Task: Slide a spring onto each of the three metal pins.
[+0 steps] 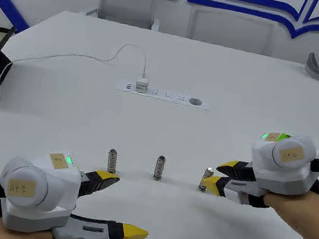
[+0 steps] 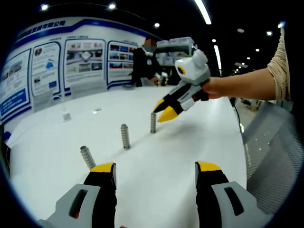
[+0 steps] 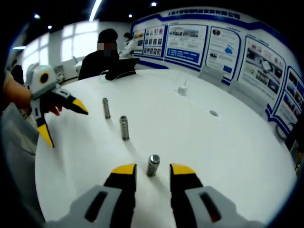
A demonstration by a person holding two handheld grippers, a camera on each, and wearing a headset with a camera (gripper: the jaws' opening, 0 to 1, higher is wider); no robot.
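Evidently nearly finished: middle spring (image 1: 159,167) and both neighbours stand upright, seemingly on pins. Right tongs (image 3: 153,170), released, straddle its right neighbour (image 1: 205,179); left tongs (image 2: 156,167) gape empty.

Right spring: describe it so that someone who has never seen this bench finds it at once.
On the white table, nearer the person than the power strip, three springs stand in a row. The one wanted is the right spring. Unlike the middle spring and the left spring, it sits between the open jaws of the right gripper.
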